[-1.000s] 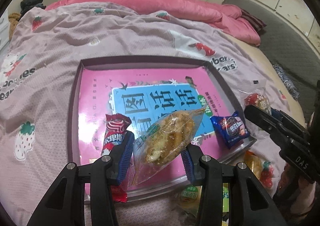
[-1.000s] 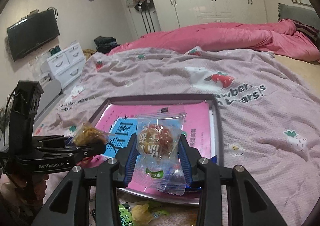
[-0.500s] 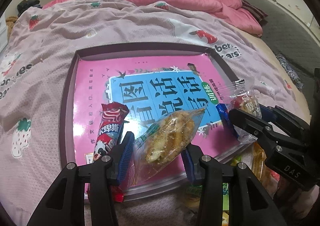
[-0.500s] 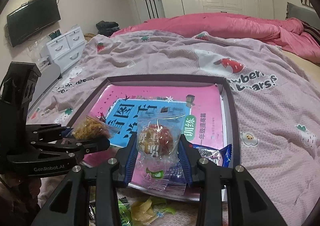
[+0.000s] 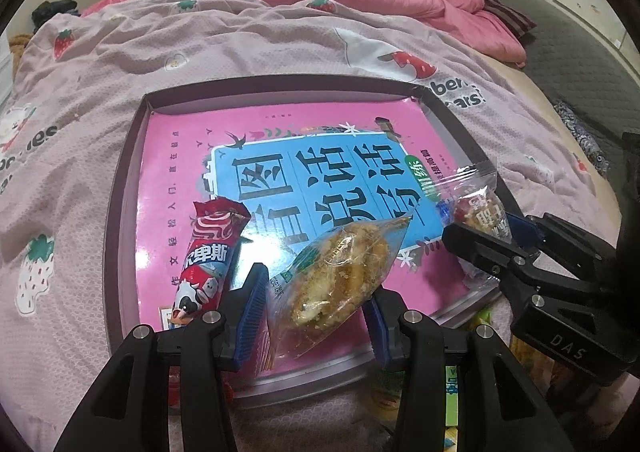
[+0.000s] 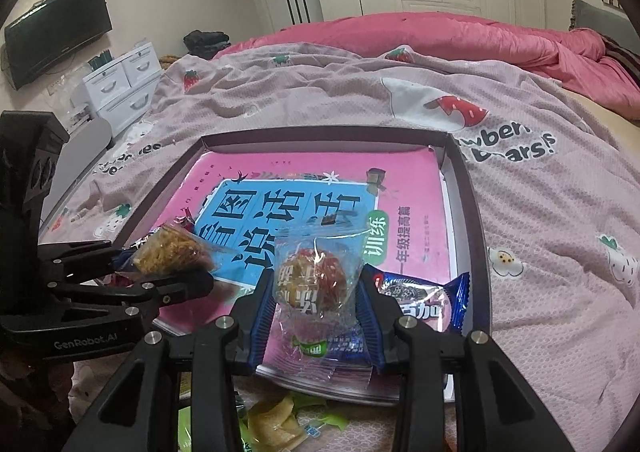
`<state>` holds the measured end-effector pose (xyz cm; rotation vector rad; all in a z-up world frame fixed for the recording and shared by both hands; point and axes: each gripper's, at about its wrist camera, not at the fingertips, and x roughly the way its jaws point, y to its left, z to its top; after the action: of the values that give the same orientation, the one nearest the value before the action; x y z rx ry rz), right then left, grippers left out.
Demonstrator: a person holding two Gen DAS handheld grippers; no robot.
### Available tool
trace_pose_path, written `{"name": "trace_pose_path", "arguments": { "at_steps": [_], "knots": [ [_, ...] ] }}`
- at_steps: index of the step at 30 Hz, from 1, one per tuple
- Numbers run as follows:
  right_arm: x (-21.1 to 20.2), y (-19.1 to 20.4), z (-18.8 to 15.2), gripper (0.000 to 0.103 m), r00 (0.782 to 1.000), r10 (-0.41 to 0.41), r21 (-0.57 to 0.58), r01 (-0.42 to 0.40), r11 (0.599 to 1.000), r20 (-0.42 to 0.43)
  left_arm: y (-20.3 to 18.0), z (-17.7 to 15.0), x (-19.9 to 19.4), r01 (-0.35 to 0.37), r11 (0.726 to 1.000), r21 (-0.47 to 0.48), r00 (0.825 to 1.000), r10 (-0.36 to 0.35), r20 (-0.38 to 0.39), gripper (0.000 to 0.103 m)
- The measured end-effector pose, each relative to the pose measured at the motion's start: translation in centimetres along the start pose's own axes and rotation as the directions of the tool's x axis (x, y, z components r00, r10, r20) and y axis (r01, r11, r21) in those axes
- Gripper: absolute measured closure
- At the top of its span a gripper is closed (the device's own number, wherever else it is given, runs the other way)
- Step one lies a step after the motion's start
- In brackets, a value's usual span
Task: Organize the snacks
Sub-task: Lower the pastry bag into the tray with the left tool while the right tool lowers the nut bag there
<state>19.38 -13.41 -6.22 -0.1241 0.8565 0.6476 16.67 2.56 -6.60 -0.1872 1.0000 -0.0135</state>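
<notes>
**Both packets over the tray: risks at release**

Largest first. The bed with the pink strawberry-print cover is soft, so the shallow dark-rimmed rectangular tray has no firm surface under it. If we push down while placing, it could tilt and the snacks could slide.

The glossy pink-and-blue book cover lining the tray is slick. Anything dropped from height may skid toward the rim.

Our left gripper has its jaws clamped on the clear packet of golden crumbly pastry, held above the tray's near edge. The grip is on crinkly film, so it could slip, or squeeze and crumble the pastry. The red tube-shaped milk snack wrapper lies on the tray just beside the left jaw. Opening there could knock it.

Our right gripper has its jaws clamped on the clear packet with a round red-orange snack, also over the near edge, toward the right side. The blue cookie packet lies just beside the right jaw, so same knock risk.

The two grippers are near each other. Lowering both at once risks a clash.

Loose yellow-green wrappers lie on the bed below the tray's near edge. A short release would land our packets among them, outside the tray.
</notes>
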Motion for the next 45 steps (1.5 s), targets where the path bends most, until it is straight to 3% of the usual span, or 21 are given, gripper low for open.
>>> {"name": "trace_pose_path", "arguments": {
  "at_steps": [23,28,45],
  "knots": [
    [0.4,0.3,-0.4,0.062,1.0,0.0,-0.011,0.0,1.0,-0.019,0.3,0.1,0.0,-0.032,0.999,0.001,0.999,0.032,-0.002,0.053],
    [0.2,0.0,-0.3,0.062,1.0,-0.003,0.002,0.004,1.0,-0.016,0.2,0.2,-0.1,-0.036,0.999,0.007,0.999,0.036,-0.001,0.047],
    [-0.6,-0.7,-0.2,0.058,1.0,-0.013,0.026,0.013,1.0,-0.005,-0.3,-0.3,-1.2,0.031,0.999,0.01,0.999,-0.031,-0.015,0.046]
  ]
}}
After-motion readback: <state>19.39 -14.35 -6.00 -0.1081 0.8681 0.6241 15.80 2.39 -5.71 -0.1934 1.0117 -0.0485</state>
